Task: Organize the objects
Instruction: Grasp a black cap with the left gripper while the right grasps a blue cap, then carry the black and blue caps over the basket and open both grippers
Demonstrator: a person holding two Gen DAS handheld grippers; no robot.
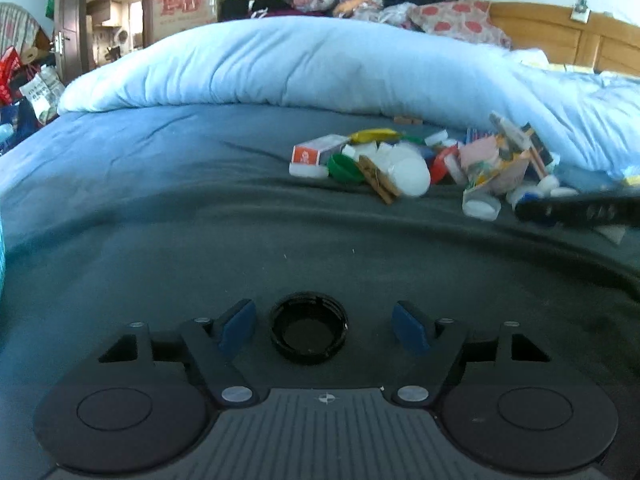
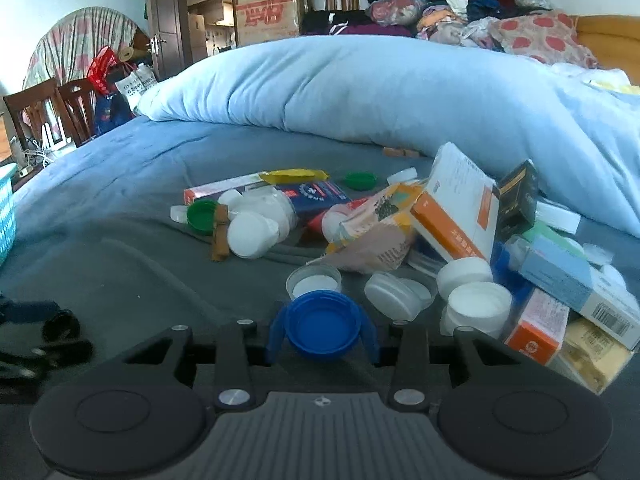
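A pale blue duvet lies folded across the far side of the bed. Behind it clothes are heaped; cardboard boxes stand by the door, wooden chairs far left.

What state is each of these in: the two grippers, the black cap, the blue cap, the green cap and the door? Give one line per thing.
left gripper: open, pads either side of the black cap, not touching it.
black cap: hollow side up, resting on the bedspread.
right gripper: shut on the blue cap.
blue cap: gripped, hollow side showing.
green cap: hollow side up, among the pile.
door: open.
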